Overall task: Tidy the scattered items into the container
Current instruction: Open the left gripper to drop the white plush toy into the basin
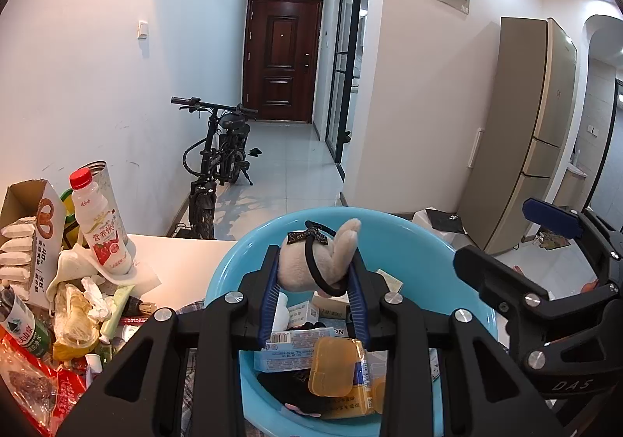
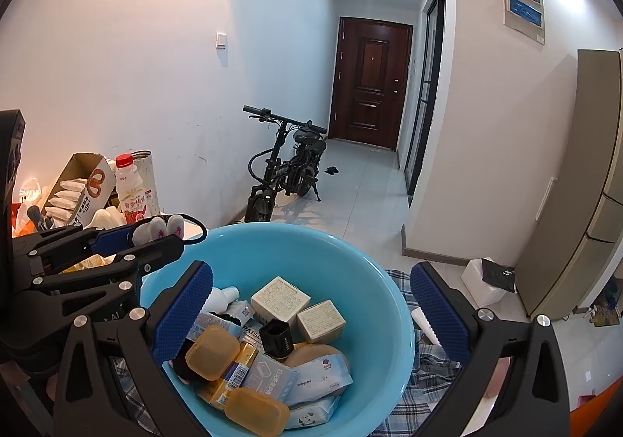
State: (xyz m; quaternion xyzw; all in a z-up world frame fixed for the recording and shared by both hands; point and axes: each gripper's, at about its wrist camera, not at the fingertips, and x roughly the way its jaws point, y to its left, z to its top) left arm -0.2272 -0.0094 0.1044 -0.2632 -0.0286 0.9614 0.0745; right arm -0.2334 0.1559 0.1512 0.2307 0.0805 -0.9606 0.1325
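While we hold both grippers over the blue basin (image 2: pixel 373 261), the left gripper (image 1: pixel 316 273) has its blue-padded jaws closed on a small beige plush toy (image 1: pixel 311 265) with a black elastic loop (image 1: pixel 323 281) around it. The toy sits clamped between the pads just above the basin's near side, clear of the things lying inside. From the right wrist view we see the same left gripper (image 2: pixel 155 238) reaching in over the basin's left rim, the plush's pale feet (image 2: pixel 163 228) poking out past its fingertips.

Our right gripper (image 2: pixel 311 304) has its jaws spread wide and holds nothing; one blue pad (image 2: pixel 183 304) stands over the basin's left inner wall and the other outside the right rim, so the basin's contents show between them.

Inside the basin we see two amber plastic cases (image 2: pixel 212 353), two cream square boxes (image 2: pixel 280 298), a small black cap-shaped thing (image 2: pixel 277 339), a white bottle (image 2: pixel 224 296) against the left inner wall, wipe packs (image 2: pixel 325 374) and several printed cartons. The basin rests on a plaid cloth (image 2: pixel 428 370).

Left of the basin, on the white table (image 1: pixel 183 261), clutter remains: a red-capped milk drink bottle (image 1: pixel 99 222), a metal tin (image 1: pixel 97 172) behind it, an open cardboard box of white packets (image 1: pixel 35 234), crumpled wrappers (image 1: pixel 78 312) and a red snack bag (image 1: pixel 39 390). Beyond the basin a folding bicycle (image 2: pixel 284 172) stands against the wall.
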